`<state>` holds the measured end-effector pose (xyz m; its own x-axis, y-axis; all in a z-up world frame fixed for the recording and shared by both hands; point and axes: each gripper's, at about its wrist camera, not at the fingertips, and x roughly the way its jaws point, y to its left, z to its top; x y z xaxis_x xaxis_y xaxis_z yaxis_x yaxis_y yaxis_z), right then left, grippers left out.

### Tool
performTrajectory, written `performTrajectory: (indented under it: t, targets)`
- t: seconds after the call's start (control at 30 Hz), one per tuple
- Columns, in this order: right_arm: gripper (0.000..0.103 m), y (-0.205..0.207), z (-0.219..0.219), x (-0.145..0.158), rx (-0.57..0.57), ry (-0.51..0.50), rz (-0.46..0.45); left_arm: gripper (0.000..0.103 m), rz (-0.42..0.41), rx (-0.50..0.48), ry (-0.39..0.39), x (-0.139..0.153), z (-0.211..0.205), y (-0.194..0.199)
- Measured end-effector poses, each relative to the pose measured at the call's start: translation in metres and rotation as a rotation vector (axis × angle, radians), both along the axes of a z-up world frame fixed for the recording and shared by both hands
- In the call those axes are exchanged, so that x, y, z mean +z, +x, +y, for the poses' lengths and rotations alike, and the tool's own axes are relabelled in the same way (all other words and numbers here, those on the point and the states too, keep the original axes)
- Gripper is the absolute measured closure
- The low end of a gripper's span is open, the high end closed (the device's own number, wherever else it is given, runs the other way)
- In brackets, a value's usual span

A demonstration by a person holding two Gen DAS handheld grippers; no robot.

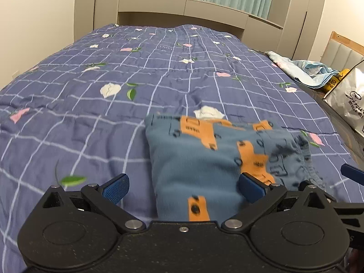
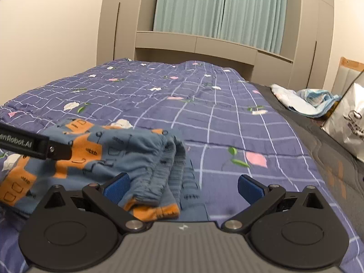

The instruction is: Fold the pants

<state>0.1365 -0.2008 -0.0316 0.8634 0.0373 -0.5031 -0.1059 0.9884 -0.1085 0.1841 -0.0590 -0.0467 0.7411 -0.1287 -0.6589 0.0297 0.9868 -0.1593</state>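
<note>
The pants (image 1: 211,159) are blue fleece with orange blocks and lie folded in a compact bundle on the purple checked bedspread (image 1: 91,91). My left gripper (image 1: 183,187) is open, its blue pads either side of the bundle's near left part, holding nothing. In the right wrist view the pants (image 2: 109,159) lie at the lower left with the waistband bunched at their right edge. My right gripper (image 2: 183,187) is open and empty over the bundle's right edge. The left gripper's black body (image 2: 29,144) shows at the left.
A crumpled light blue cloth (image 1: 311,70) lies at the bed's right edge, also seen in the right wrist view (image 2: 307,102). A white shopping bag (image 1: 350,97) stands beside it. Beige cabinets (image 1: 182,6) and green curtains stand behind the bed.
</note>
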Motion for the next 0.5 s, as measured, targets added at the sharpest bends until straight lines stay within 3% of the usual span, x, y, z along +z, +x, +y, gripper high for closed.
performTrajectory:
  t: [0.5]
  targets:
    - [0.000, -0.019, -0.009, -0.006, -0.040, 0.059, 0.006, 0.001, 0.020, -0.025, -0.026, -0.010, -0.004, -0.030]
